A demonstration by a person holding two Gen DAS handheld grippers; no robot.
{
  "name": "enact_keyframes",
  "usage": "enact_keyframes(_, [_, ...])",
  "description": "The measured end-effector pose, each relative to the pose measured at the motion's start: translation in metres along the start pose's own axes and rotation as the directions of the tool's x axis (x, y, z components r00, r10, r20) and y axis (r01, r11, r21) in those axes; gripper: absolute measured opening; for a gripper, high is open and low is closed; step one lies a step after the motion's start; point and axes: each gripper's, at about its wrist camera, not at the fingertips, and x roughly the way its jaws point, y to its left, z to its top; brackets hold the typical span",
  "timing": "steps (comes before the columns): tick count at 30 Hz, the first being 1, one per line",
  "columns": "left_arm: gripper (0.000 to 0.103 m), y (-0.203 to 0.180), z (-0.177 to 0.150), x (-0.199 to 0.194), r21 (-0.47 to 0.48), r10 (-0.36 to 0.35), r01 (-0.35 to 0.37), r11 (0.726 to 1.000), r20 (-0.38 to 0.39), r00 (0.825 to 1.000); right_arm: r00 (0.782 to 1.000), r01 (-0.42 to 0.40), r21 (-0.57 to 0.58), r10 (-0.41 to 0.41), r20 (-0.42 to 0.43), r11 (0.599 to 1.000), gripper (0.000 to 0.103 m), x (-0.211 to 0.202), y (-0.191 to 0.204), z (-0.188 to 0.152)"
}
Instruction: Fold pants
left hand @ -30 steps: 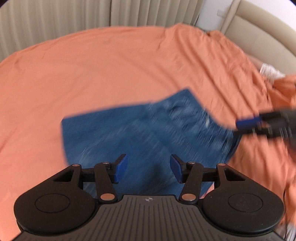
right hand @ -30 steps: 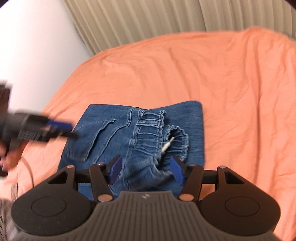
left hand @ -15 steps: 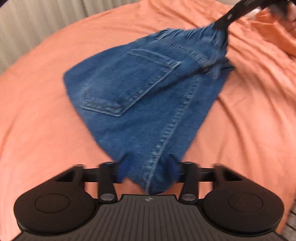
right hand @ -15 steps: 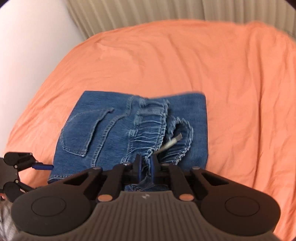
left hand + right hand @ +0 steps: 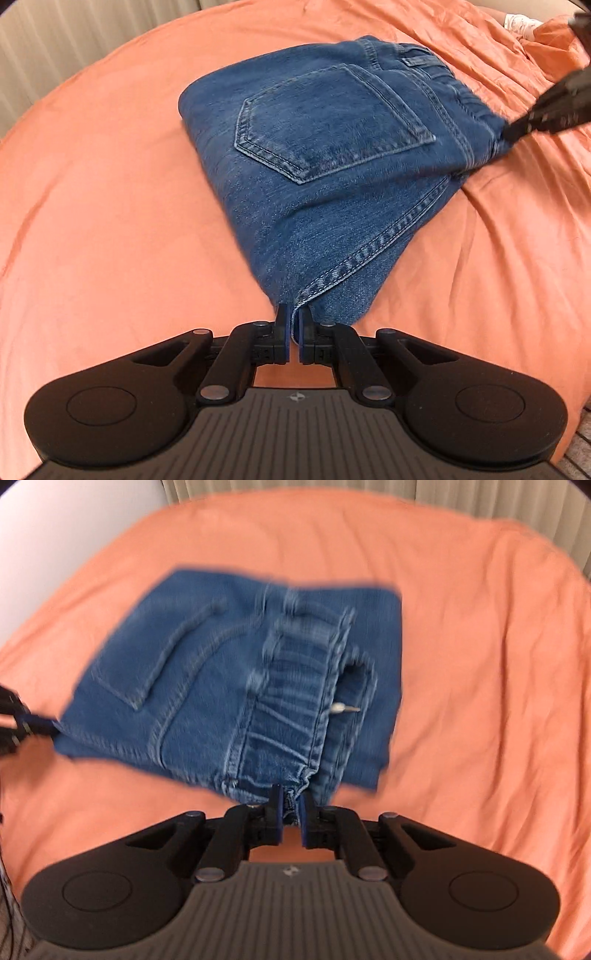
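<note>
Orange bedsheet (image 5: 110, 192) under folded blue denim pants (image 5: 332, 155), pinched at two corners by handheld grippers.

Pale pleated curtains (image 5: 480, 502) back the bed. Seen from the left wrist, the left gripper (image 5: 294, 326) clamps the seamed near corner, with a back pocket (image 5: 332, 122) sharp in view; the right gripper (image 5: 291, 808), blurred and cut off at that frame's edge, bites the waistband. Its own view, smeared by motion, alone shows the gathered elastic waistband (image 5: 295, 701) and a white drawstring tip (image 5: 343, 709). Something white (image 5: 521, 24) beyond the sheet's folds is unclear.
</note>
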Motion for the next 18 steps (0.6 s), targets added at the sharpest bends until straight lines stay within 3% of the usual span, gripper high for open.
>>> enact_keyframes(3, [0.010, 0.009, 0.007, -0.015, -0.029, -0.054, 0.054, 0.998, 0.020, 0.998, 0.999, -0.032, 0.034, 0.032, 0.006, 0.999, 0.010, -0.001, -0.008, 0.000])
enact_keyframes(7, [0.023, 0.029, 0.023, -0.038, -0.113, -0.110, 0.120, 0.986, 0.094, 0.990, 0.994, -0.084, 0.110, 0.075, 0.084, 0.990, 0.033, -0.024, -0.022, 0.018])
enact_keyframes(11, [0.035, 0.040, 0.048, -0.042, -0.180, -0.075, 0.103, 0.978, 0.159, 0.984, 0.980, -0.140, 0.214, 0.104, 0.169, 0.967, 0.041, -0.031, -0.039, 0.036])
enact_keyframes(14, [0.037, 0.046, 0.063, -0.028, -0.242, -0.050, 0.090, 0.966, 0.167, 0.985, 0.965, -0.211, 0.338, 0.140, 0.222, 0.917, 0.048, -0.016, -0.053, 0.046])
enact_keyframes(18, [0.040, 0.045, 0.077, -0.011, -0.296, -0.046, 0.092, 0.951, 0.157, 0.986, 0.948, -0.301, 0.514, 0.195, 0.251, 0.803, 0.053, 0.020, -0.074, 0.059])
